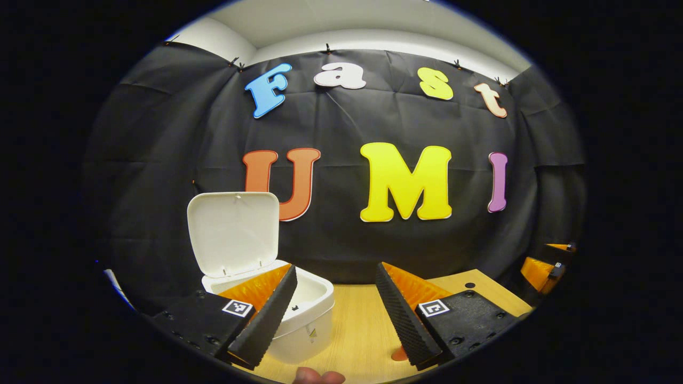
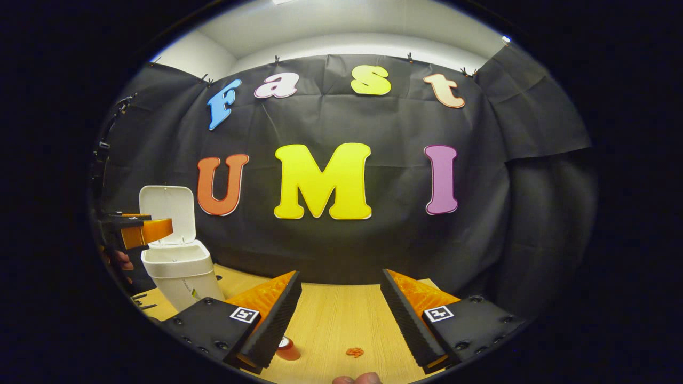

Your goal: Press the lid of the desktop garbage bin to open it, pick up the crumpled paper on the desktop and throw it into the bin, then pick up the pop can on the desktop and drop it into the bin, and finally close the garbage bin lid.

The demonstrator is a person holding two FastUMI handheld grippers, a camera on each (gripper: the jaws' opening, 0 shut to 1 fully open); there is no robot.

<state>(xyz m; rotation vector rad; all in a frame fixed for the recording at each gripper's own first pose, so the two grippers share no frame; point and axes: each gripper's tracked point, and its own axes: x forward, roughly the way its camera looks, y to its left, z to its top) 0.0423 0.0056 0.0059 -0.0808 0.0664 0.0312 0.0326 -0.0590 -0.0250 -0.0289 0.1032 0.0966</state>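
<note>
The white desktop bin (image 1: 307, 320) stands at the left with its lid (image 1: 232, 234) swung up and the inside showing. My left gripper (image 1: 336, 314) hangs open just above and right of the bin's rim; one finger overlaps the bin. In the right gripper view the bin (image 2: 179, 274) and its raised lid (image 2: 166, 210) are far left, with the left gripper (image 2: 141, 230) beside the opening. My right gripper (image 2: 341, 314) is open over the table. Below it lie a small crumpled paper (image 2: 354, 352) and the pop can (image 2: 288, 349), half hidden behind a finger.
The wooden table (image 2: 341, 320) runs back to the black cloth wall. Some small dark items (image 2: 141, 305) lie near the bin's base. The right gripper (image 1: 544, 269) shows at the far right of the left gripper view. A fingertip (image 1: 319, 376) shows at the bottom edge.
</note>
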